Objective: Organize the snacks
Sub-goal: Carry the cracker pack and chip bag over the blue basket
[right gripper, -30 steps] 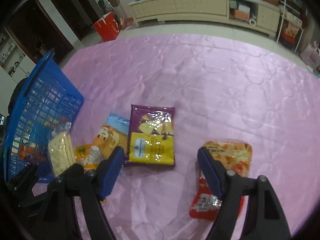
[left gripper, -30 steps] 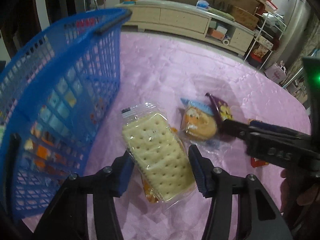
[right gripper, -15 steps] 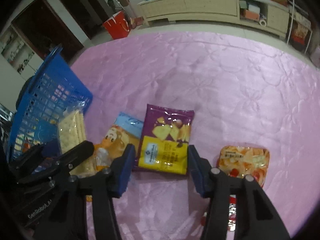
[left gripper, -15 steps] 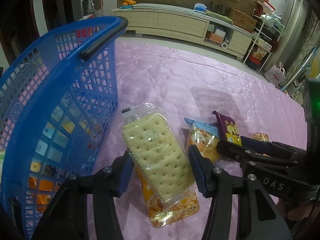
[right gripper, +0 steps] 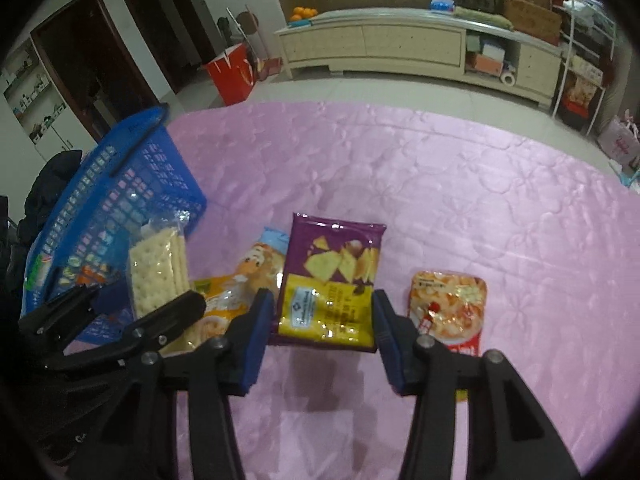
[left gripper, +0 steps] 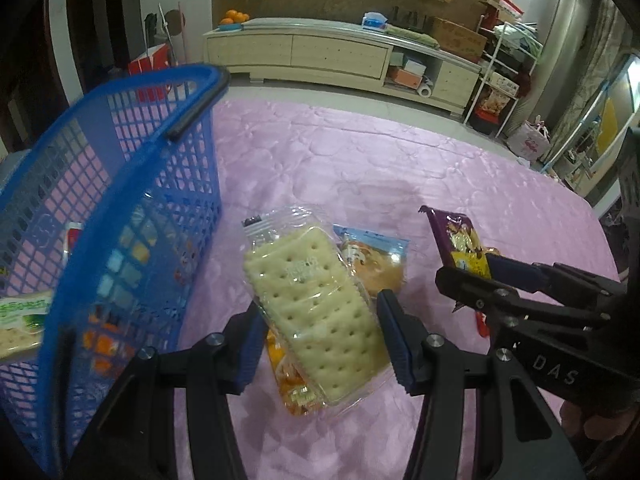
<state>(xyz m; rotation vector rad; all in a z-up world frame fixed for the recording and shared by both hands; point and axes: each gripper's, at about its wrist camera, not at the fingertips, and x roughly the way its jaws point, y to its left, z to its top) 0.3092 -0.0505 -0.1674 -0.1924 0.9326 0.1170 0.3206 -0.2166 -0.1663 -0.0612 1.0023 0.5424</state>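
Left gripper [left gripper: 318, 338], bottom centre of its own view: blue pads clamped on both long edges of a clear-wrapped cracker pack [left gripper: 316, 314], which it holds clear of the pink cloth [left gripper: 360, 152]. An orange snack pouch [left gripper: 294, 386] shows from under the pack's near end; cannot tell whether it is gripped too.

Blue mesh basket [left gripper: 132, 200] fills the left of that frame, tilted, black handle at its rim. A green-and-white packet [left gripper: 20, 316] shows inside at the far left edge.

Just right of the crackers, a blue-topped cake packet [left gripper: 374, 258] lies on the cloth.

Right gripper [right gripper: 324, 330], bottom centre of its own view: jaws have just been closing and now press on the side edges of a purple-and-yellow chip bag [right gripper: 332, 286], at its lower half. Bag is off the cloth; its shadow sits below it.

Right of the chip bag, lower right of centre in the same view, an orange-and-red snack bag [right gripper: 450, 310] lies flat on the cloth, near the right finger, apart from the chip bag.

Lower right corner of the left view: part of a hand [left gripper: 600, 426] on the right gripper's body.
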